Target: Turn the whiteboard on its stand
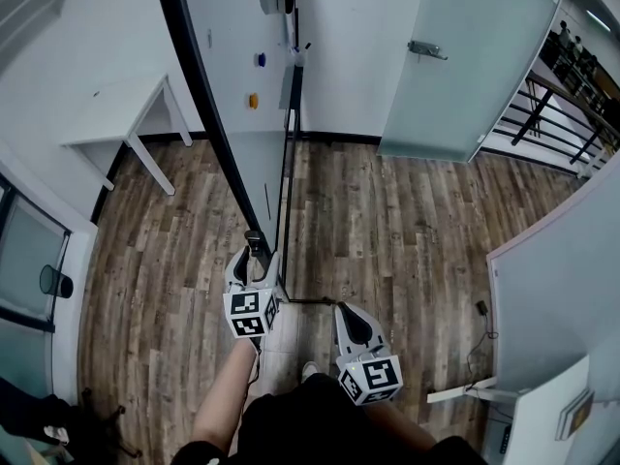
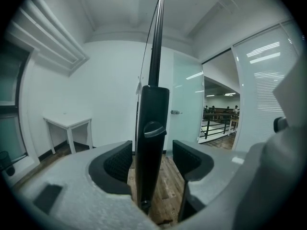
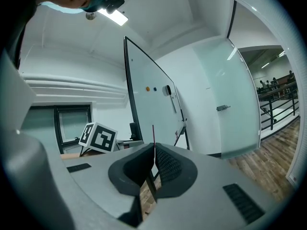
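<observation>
Left tongs [image 2: 152, 156] stand wide apart, with the black post [image 2: 151, 128] of the stand between them. Right tongs [image 3: 154, 159] are pressed together, close beside the left. Whiteboard [image 1: 232, 56] stands upright on the wood floor [image 1: 407, 221], just ahead of both tongs.

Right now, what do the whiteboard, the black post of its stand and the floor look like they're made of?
Whiteboard: smooth glossy white panel, likely coated metal, since small coloured dots, seemingly magnets, sit on it.
Stand post: black with a soft sheen, plastic or painted metal; can't tell which.
Floor: matt grey-brown planks with grain streaks, wood or laminate.
</observation>
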Motion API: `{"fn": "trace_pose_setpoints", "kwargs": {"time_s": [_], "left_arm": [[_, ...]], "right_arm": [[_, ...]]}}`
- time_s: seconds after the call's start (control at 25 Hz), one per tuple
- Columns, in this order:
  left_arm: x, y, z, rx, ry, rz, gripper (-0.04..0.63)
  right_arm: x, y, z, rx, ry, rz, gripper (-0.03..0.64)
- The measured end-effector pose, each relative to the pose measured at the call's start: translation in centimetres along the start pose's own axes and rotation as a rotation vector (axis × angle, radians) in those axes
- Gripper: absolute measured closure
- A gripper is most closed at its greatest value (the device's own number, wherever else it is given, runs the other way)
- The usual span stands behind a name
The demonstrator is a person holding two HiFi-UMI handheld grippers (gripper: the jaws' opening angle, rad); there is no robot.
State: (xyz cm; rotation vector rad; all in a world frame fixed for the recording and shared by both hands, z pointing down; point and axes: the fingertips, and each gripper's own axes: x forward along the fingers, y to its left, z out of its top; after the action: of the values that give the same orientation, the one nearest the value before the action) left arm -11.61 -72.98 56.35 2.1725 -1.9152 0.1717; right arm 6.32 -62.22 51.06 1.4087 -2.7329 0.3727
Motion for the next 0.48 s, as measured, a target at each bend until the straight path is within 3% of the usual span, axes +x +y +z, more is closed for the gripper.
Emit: {"fn": "trace_pose_setpoints", "kwargs": {"time_s": [0.48], "left_arm": [[2.9, 0.8, -1.7, 0.000, 0.041, 0.033, 0.336]], "right_arm": [[-1.1, -0.8, -0.8, 0.009, 0.018, -0.025, 0.601]]}}
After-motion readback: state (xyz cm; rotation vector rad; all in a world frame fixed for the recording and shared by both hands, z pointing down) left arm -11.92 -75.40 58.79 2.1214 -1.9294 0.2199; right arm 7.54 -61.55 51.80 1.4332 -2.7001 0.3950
